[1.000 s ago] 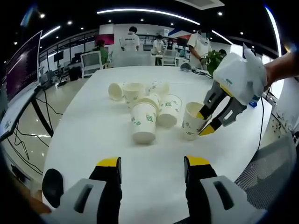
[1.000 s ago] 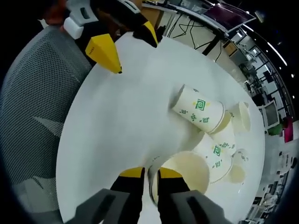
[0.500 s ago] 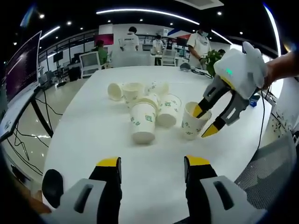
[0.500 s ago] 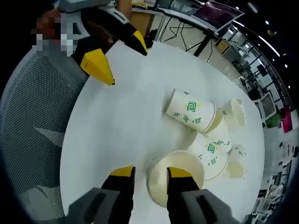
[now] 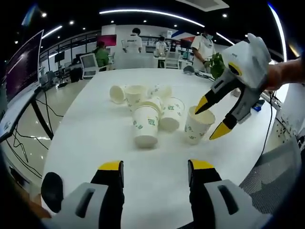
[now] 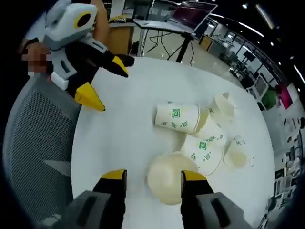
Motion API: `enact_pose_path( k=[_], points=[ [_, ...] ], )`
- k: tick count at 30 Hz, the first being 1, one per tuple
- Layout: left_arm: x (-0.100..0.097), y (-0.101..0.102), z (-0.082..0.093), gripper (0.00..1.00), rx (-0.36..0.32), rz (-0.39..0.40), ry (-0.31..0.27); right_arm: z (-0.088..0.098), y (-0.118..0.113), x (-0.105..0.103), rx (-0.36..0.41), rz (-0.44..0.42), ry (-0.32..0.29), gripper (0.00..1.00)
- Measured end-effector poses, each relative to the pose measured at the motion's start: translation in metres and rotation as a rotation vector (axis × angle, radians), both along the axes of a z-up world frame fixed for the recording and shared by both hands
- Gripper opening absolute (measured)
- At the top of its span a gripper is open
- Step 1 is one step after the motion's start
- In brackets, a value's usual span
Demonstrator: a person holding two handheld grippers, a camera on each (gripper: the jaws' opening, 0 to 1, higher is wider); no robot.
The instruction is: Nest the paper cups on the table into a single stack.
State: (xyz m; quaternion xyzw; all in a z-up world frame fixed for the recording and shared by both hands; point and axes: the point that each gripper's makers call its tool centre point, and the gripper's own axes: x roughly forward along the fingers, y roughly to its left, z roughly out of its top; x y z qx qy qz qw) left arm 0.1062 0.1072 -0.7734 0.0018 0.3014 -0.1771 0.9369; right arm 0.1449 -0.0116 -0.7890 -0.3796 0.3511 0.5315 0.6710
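Right tool (image 5: 213, 118) hangs spread over an upright paper cup (image 5: 197, 124) near the desk (image 5: 95, 133) edge, one jaw seemingly inside its rim. Left tool (image 5: 155, 168) waits spread, apart. Beyond lies the cup cluster (image 5: 147, 107). Judged step: grasping; next, pinch the rim and nest it.

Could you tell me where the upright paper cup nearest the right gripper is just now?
In the left gripper view the upright cup stands on the white table, right of the cup cluster, under the open right gripper.
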Motion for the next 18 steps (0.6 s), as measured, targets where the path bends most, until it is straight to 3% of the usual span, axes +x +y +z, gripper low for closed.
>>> enact_pose_path(
  k=[3,9,12,18],
  points=[
    [0.000,-0.001,0.000,0.53,-0.001,-0.004,0.000,0.004,0.000,0.003,0.053,-0.050,-0.006,0.48],
    [0.000,-0.001,-0.002,0.53,-0.006,-0.008,0.003,0.019,0.003,0.016,0.186,-0.236,-0.023,0.51],
    [0.000,-0.002,-0.004,0.53,-0.006,-0.013,0.005,0.027,0.002,0.018,0.214,-0.272,-0.034,0.54],
    [-0.003,-0.007,-0.002,0.53,-0.001,-0.026,0.012,0.052,0.003,0.022,0.361,-0.349,-0.077,0.57]
  ],
)
